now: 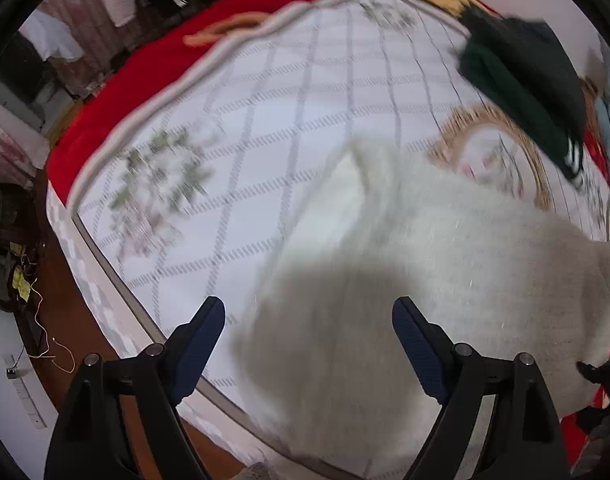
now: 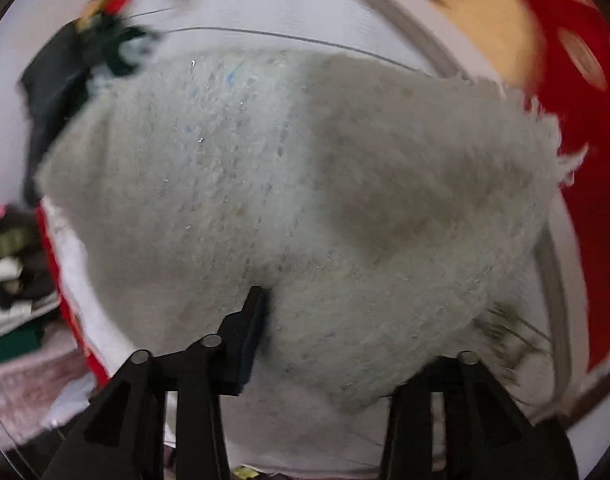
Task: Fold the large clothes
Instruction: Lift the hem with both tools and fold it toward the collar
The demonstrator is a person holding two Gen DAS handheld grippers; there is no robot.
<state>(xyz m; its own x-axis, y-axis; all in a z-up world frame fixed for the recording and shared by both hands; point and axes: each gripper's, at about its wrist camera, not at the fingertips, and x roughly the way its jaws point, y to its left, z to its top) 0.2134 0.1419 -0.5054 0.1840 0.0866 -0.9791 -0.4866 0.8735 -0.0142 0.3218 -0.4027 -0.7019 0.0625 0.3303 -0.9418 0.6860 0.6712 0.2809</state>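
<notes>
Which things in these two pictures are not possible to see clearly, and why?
- Right tongs, right wrist view: one finger lies under the white fuzzy garment, so the grip is unclear.
- Dark green garment, left wrist view: motion blur hides its type.
- Garment's shape: cut by the right edge in the left wrist view.

Fuzzy garment (image 1: 445, 248) on bed mat (image 1: 265, 128); dark clothes (image 1: 525, 80) behind it, at far edge.

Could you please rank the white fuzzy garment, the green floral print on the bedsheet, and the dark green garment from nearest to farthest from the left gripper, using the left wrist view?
From the left gripper:
1. White fuzzy garment, just ahead, right.
2. Green floral print, ahead, left.
3. Dark green garment, far right.
</notes>
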